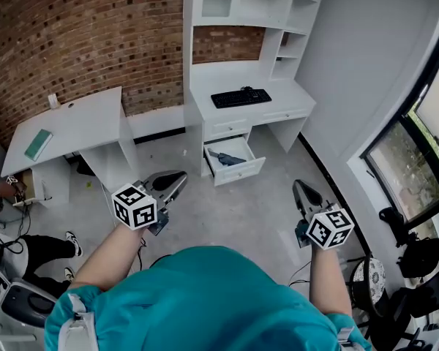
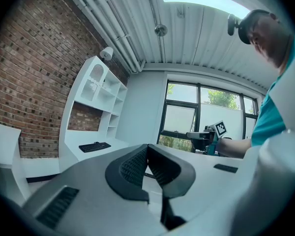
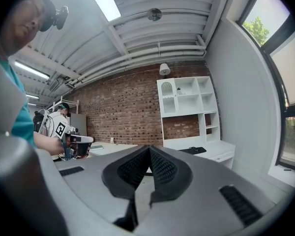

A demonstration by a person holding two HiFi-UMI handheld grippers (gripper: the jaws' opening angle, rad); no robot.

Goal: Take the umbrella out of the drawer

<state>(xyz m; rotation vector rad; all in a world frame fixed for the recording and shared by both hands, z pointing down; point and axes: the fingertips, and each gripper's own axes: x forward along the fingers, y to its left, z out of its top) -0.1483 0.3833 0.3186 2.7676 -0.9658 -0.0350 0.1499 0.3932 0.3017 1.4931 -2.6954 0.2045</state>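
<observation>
Left gripper (image 1: 177,176) and right gripper (image 1: 300,186) are held out level, side by side, each with its jaws pinched together on nothing. The umbrella (image 1: 225,157) lies in the open drawer (image 1: 241,172), well ahead of both grippers and between their lines.

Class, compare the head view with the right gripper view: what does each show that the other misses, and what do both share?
Head view only: the open drawer with the umbrella lying inside. Right gripper view only: the ceiling light, and the right gripper with jaws together, empty. Both: the keyboard on the white desk, the brick wall, the left gripper.
</observation>
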